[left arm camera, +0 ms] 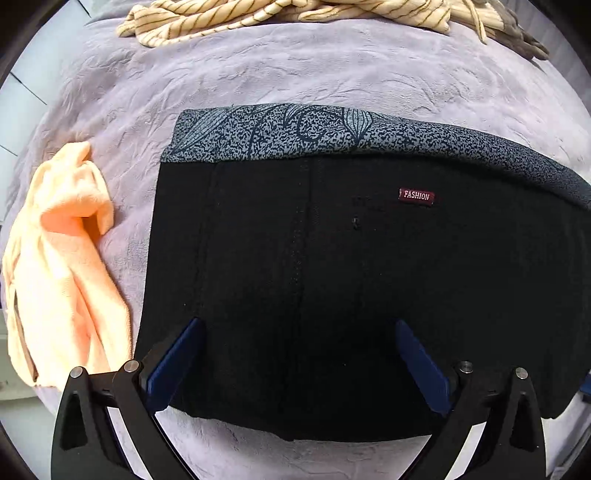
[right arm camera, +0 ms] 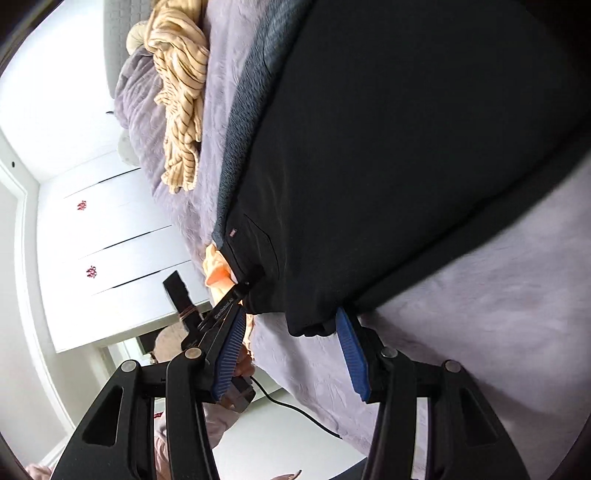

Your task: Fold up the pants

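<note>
- Lilac plush bedspread (left arm camera: 258,74) covers the bed and carries everything, its textured nap likely enough to keep cloth from sliding during a fold.
- At the far left lies a crumpled peach cloth (left arm camera: 62,258), just beside the pants' left edge; it hems in that side, so a sideways fold there would have little room.
- Black pants (left arm camera: 332,277) lie flat in the middle, already doubled into a wide block, with a grey patterned layer (left arm camera: 295,133) showing along the far edge and a small red label (left arm camera: 416,195) facing up.
- Left tongs (left arm camera: 299,328) are spread wide over the near part of the pants, holding nothing; whether the blue pads press the cloth I cannot tell.
- Beyond the pants, a striped cream garment (left arm camera: 258,18) sits well apart at the head of the bed, leaving bare bedspread between for a fold away from the holder.
- Right tongs (right arm camera: 291,325) stand open at the pants' (right arm camera: 406,147) near corner, one pad tucked just beside the hem, nothing clamped, probably placed to take that corner.
- On the right, open bedspread (right arm camera: 480,314) offers the freest room.
</note>
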Available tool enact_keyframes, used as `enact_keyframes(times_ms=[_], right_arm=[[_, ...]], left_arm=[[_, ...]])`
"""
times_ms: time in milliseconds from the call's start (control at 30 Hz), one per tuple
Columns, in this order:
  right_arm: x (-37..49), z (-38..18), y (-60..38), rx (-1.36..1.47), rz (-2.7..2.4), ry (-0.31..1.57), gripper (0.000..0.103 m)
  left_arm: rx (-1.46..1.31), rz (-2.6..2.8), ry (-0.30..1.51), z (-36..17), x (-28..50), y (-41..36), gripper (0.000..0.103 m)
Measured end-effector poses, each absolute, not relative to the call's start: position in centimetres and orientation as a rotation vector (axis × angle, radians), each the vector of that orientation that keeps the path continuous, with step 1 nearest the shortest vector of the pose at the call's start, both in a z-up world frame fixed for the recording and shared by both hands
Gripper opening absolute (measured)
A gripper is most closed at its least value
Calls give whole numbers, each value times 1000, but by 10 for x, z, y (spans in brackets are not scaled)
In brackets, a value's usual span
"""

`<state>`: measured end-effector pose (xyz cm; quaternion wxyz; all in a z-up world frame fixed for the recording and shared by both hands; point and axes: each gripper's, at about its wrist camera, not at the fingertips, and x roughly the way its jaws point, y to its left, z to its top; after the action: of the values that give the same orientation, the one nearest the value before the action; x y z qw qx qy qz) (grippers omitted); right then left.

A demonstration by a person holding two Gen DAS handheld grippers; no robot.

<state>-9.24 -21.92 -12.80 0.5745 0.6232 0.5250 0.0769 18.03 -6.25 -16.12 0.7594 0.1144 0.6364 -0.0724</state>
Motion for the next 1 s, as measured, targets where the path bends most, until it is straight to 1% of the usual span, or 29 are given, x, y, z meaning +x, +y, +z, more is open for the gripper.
enact_keyframes(times_ms=[67,200,233,267,300,333,400,467,500,533,600,633,667,700,733,767,800,833,867,1000], right_arm=[[-84,-132,-207,1417,152,1277,55],[-65,-124,-200,1367,140,1284,55],[-60,-121,-199,1342,138,1289,52],[-53,-116,-196,1283,126,1309,33],[-36,-111,-195,1232,115,1336,20],[-34,-105,-195,1179,99,1362,12],[-38,-97,-187,1078,77,1403,11],[-48,-110,-179,986,43,1491,8],[-55,-116,-178,990,34,1511,4],[-63,-121,-181,1035,33,1507,4],[-74,-118,-187,1098,42,1510,5],[-74,-113,-188,1085,57,1519,11],[-73,-100,-190,1014,75,1535,12],[-67,-89,-191,932,86,1541,15],[-56,-75,-191,833,107,1539,21],[-40,-60,-188,738,139,1523,32],[-19,-45,-184,650,179,1496,38],[1,-35,-179,586,217,1466,53],[33,-21,-169,508,282,1420,60],[137,-17,-111,350,495,1362,60]], left_arm=[[240,-177,1386,-162,180,-60,103],[259,-202,1372,-163,175,-58,103],[262,-203,1371,-163,175,-57,103],[258,-204,1372,-163,172,-56,103],[246,-205,1375,-165,181,-40,103],[233,-205,1374,-167,185,-27,103],[220,-208,1367,-172,182,-19,103],[237,-203,1360,-172,177,-21,103],[241,-198,1357,-171,174,-22,103],[239,-194,1358,-170,169,-24,103],[229,-178,1365,-162,167,-15,103],[230,-165,1362,-156,166,-16,103],[227,-160,1352,-150,163,-15,103],[210,-166,1332,-144,162,-12,103],[188,-175,1310,-138,161,-9,103],[168,-178,1287,-132,160,-6,103],[157,-179,1274,-130,161,-2,103],[148,-182,1263,-128,159,-1,103],[143,-185,1262,-130,159,1,103],[133,-188,1303,-158,151,9,103]])
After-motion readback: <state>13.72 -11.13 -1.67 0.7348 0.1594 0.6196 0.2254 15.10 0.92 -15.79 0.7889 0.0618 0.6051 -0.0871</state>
